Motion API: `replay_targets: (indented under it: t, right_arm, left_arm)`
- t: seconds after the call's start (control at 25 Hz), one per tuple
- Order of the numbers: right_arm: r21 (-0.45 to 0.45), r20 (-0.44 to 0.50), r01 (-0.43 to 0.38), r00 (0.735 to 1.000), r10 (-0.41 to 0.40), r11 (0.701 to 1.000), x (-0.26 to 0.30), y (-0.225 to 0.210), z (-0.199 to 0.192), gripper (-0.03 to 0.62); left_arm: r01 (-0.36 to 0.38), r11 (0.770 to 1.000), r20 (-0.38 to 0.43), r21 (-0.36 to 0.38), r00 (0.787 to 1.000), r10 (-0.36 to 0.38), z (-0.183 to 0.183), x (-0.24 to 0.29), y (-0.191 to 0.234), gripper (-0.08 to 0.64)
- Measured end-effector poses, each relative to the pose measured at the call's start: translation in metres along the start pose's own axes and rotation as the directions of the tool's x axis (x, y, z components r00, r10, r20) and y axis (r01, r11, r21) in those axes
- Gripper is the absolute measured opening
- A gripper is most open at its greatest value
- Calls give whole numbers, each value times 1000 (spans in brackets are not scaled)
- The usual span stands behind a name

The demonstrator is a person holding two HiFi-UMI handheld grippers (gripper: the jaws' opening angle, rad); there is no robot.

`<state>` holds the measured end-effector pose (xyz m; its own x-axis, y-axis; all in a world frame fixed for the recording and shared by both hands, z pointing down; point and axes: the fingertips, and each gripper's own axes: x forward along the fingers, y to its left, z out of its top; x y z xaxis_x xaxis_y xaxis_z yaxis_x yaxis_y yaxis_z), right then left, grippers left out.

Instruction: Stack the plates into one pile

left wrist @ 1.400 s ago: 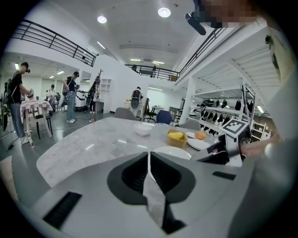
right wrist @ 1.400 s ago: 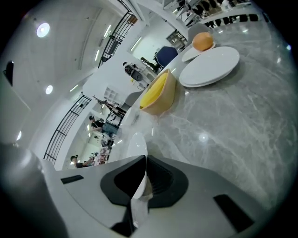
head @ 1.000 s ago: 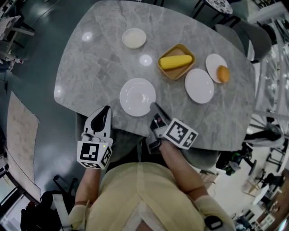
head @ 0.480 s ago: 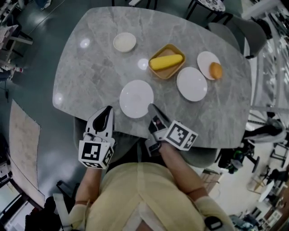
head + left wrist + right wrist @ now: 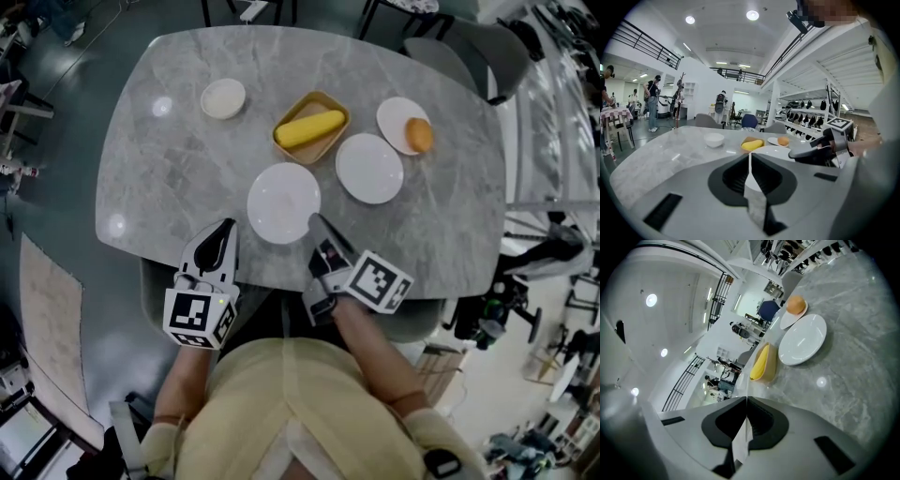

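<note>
**Plates, three, unstacked**

Shifted since a second ago: the far dishes sit further left in the head view. Left gripper (image 5: 223, 231) and right gripper (image 5: 315, 222): jaws closed, empty, at the near edge of the table (image 5: 178, 178). Near plate (image 5: 284, 202) lies just beside the right gripper's tip. Second plate (image 5: 369, 168) lies beyond. Third plate (image 5: 396, 117) bears an orange item (image 5: 419, 135).

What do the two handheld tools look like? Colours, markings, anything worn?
Left tool: white shell tapering to a point, with a black inset. Right tool: same tapered shape, but it looks darker from above. Each carries a white cube with black square markers. The person wears a pale yellow top.
</note>
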<state>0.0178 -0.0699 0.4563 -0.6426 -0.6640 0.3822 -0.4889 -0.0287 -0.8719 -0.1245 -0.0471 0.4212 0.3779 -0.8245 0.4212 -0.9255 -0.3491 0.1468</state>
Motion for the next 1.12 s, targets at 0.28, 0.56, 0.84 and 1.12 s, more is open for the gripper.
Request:
replay_targets:
  t: [0.28,0.56,0.84,1.12]
  right_arm:
    - [7,101,17,995,-17,1000,-30,-17,43,9]
    - [50,195,-14,981,4,999,-54,-33,82,9]
    - [60,254,7,967,-22,998,-66,-59,113,9]
    - [113,307,3,951,-38,994,-73,-82,132,9]
  left_arm:
    - [69,998,3,9,998,-69,7,27,-33,-3]
    - [130,991,5,30,991,-130,16,54,-67,-3]
    - [165,985,-2,46,986,-165,18,73,-89,-3]
    - [173,984,-11,52,985,-173,17,84,-101,-3]
